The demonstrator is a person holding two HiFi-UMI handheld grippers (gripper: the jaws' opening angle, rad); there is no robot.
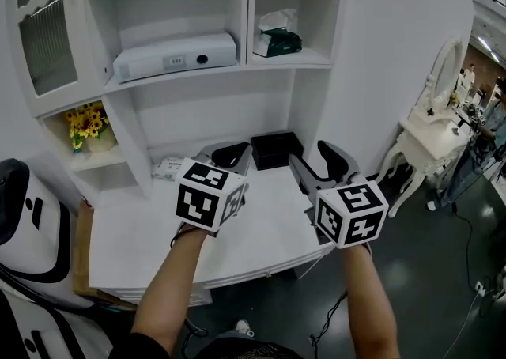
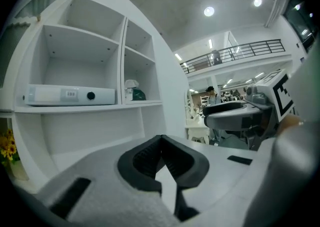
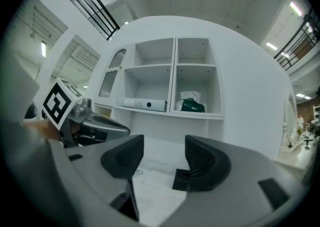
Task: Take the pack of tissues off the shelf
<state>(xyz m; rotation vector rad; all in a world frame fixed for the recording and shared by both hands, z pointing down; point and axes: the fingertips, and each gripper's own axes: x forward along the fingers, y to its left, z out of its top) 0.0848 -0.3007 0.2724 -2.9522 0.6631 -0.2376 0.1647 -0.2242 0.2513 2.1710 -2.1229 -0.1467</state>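
The pack of tissues (image 1: pixel 277 39) is dark green with white tissue sticking out of its top. It stands in the upper right compartment of the white shelf unit (image 1: pixel 247 65), and shows in the left gripper view (image 2: pixel 134 93) and the right gripper view (image 3: pixel 191 104). Both grippers hover over the white desk (image 1: pixel 150 247), well below and short of the pack. My left gripper (image 1: pixel 228 155) has its jaws together with nothing between them (image 2: pixel 160 138). My right gripper (image 1: pixel 317 157) stands open and empty (image 3: pixel 164 153), pointing level at the shelves.
A long white device (image 1: pixel 175 55) lies in the compartment left of the tissues. A black box (image 1: pixel 275 149) and a small white packet (image 1: pixel 168 168) sit at the back of the desk. Yellow flowers (image 1: pixel 87 122) fill a lower left cubby. A white dressing table (image 1: pixel 431 132) stands at right.
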